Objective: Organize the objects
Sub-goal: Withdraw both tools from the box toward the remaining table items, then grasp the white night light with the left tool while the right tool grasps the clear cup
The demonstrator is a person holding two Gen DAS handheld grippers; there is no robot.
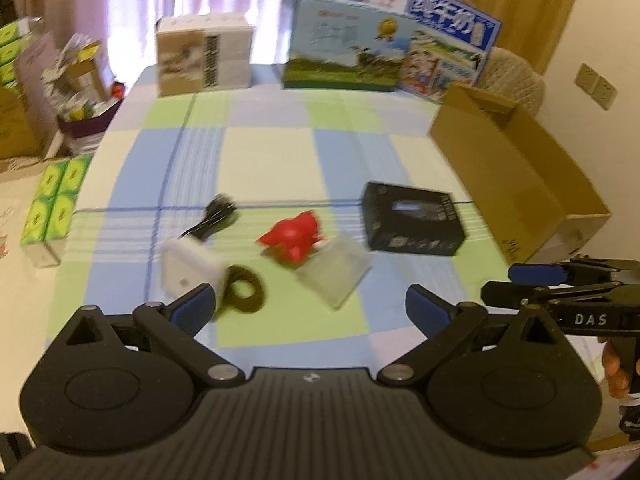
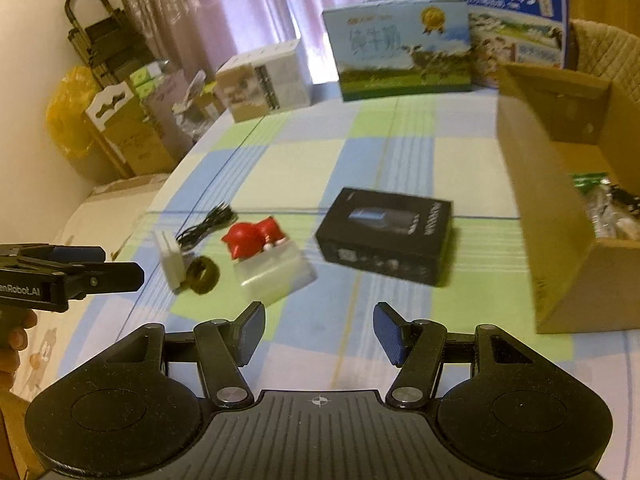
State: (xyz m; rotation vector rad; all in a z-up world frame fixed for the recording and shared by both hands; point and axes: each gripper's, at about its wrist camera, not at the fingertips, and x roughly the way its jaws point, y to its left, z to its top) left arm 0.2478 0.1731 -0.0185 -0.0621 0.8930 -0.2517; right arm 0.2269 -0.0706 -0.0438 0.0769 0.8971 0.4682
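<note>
Both grippers hover above the checked tablecloth point(image 1: 276, 152), the left gripper point(image 1: 308, 304) spread wide and empty, the right gripper point(image 2: 319, 330) also spread with nothing between its pads. Ahead lie the white adapter point(image 1: 188, 268) touching a dark ring point(image 1: 246, 294), the red toy point(image 1: 294, 236) on its clear pack, and the black box point(image 2: 386, 236) near the open cardboard box point(image 2: 560, 200).

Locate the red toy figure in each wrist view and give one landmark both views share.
Left wrist view: red toy figure sits centre, on the clear packet, left of the black box.
Right wrist view: red toy figure sits left of centre, again left of the black box.
Shared landmark: the black box.
</note>
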